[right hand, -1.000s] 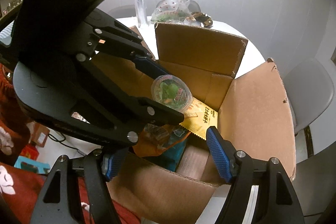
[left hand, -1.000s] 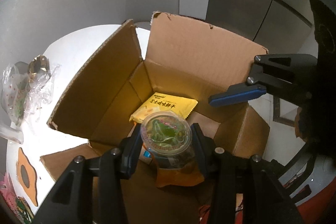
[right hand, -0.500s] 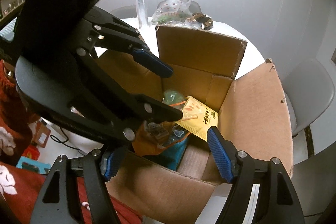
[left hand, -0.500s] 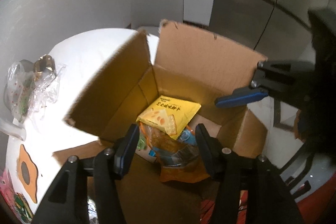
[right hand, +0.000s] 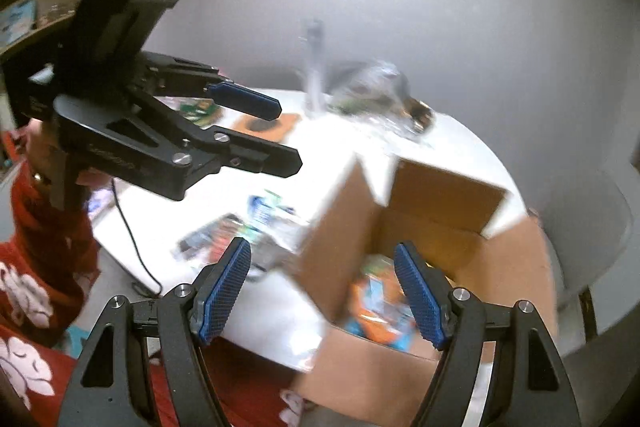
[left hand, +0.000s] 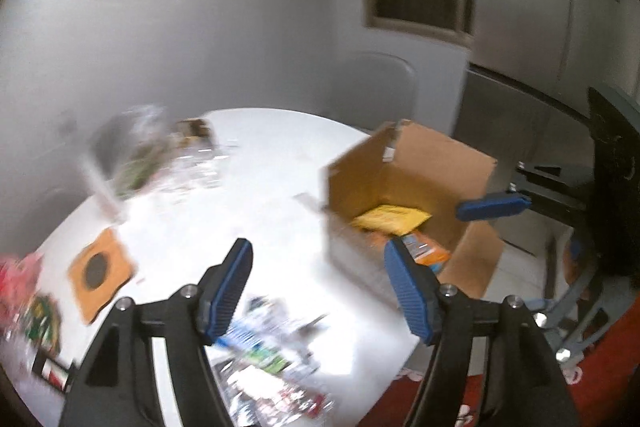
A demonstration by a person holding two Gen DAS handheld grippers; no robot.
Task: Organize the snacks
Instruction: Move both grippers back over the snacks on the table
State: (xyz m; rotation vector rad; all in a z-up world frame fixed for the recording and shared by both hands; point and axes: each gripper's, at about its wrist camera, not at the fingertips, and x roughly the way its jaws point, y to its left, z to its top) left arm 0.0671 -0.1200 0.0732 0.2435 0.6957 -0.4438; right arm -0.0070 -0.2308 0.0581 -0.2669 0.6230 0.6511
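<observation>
Both frames motion-blurred. Left wrist view, left to right: red and green wrappers (left hand: 24,291) at 9 o'clock on the white round table (left hand: 272,163), then an orange coaster with a dark centre (left hand: 100,271), a clear crinkly bag (left hand: 140,151) at 11 o'clock, loose snack packets (left hand: 272,355) just below the left gripper (left hand: 320,289), jaws spread wide, nothing between the blue pads. At 3 o'clock the open cardboard box (left hand: 420,167) sits at the table's edge, a yellow cracker packet (left hand: 390,219) and an orange packet (left hand: 428,253) inside it. One blue-padded finger of the right gripper hangs over the box's far right corner. Right wrist view: the left gripper (right hand: 280,135) at 10 o'clock, above the table (right hand: 280,323), empty, jaws apart. Scattered packets (right hand: 244,227) lie on the table near centre. The right gripper (right hand: 322,293) at 6 o'clock, jaws spread, holding nothing, right pad over the box (right hand: 444,191) opening; orange and blue packets (right hand: 376,311) inside. Clear bag (right hand: 376,87) at 12 o'clock, beside a clear upright tube (right hand: 314,63).
</observation>
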